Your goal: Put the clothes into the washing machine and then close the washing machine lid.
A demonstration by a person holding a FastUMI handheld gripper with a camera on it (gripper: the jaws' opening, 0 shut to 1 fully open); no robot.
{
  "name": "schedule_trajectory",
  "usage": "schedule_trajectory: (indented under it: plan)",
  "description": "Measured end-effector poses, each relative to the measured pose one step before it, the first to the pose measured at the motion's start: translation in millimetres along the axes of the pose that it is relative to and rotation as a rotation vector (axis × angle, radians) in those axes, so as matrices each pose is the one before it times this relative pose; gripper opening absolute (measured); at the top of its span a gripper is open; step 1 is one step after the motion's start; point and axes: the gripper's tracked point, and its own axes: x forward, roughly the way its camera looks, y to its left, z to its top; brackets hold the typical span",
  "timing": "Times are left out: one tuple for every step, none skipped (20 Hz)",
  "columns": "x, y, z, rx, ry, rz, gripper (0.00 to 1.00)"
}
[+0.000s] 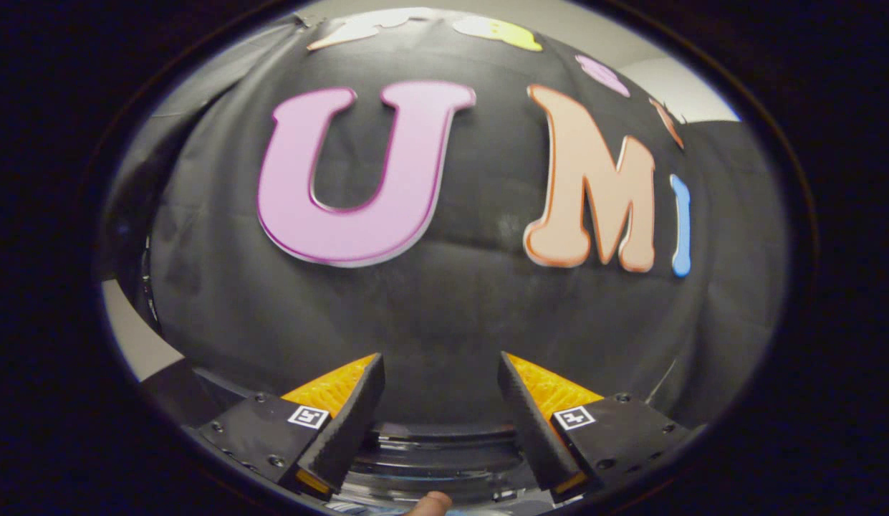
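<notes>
the gripper (440,373) points level at the booth's black cloth wall (444,308), fingers spread and empty, while the dark, glossy round washing machine rim (437,459) lies below and between them.

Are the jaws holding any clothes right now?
No, the gripper is open, with an empty gap between its fingers, and just the black cloth wall beyond them.
</notes>
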Motion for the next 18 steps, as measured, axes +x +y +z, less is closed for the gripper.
schedule_trajectory:
  plan:
    - [8.09, -2.84, 1.59, 0.07731, -0.00751, -0.00374, 0.97]
    - [1.51, -0.05, 2.76, 0.04150, -0.02973, 0.00460, 0.96]
    - [-1.93, 0.54, -1.25, -0.01455, 0.01066, -0.01149, 0.96]
    - [-2.86, -0.28, -2.21, -0.05278, 0.02454, -0.00079, 0.95]
    - [-1.58, -2.46, 2.69, -0.00643, 0.00890, -0.00490, 0.94]
    - [1.66, 1.65, -5.98, 0.01682, 0.01490, -0.00142, 0.94]
    - [0.34, 1.83, 0.92, 0.01276, 0.00258, -0.00139, 0.95]
    - [-0.30, -1.33, -1.62, -0.01204, 0.01323, 0.00152, 0.95]
    - [-0.75, -1.52, 1.31, -0.00688, 0.00197, -0.00120, 0.95]
    - [0.00, 1.38, -0.57, -0.00344, 0.00001, 0.00182, 0.95]
    - [1.12, 0.88, 1.11, 0.01166, -0.00812, -0.00012, 0.95]
    - [-0.25, 0.60, 0.59, -0.00049, -0.00506, 0.00275, 0.95]
    - [0.01, -0.63, 0.59, -0.00420, -0.00593, 0.00065, 0.95]
    - [0.53, -0.51, -0.93, 0.00101, -0.00062, -0.00039, 0.95]
    - [-0.42, 0.21, 0.45, 0.00512, -0.00574, -0.00530, 0.95]
    - [-0.16, -0.78, -0.20, 0.00386, -0.00423, -0.01391, 0.95]
    - [0.91, -1.26, 1.88, -0.00530, -0.01159, -0.01532, 0.95]
    - [-1.38, -1.31, 0.86, 0.00009, -0.00559, -0.01045, 0.95]
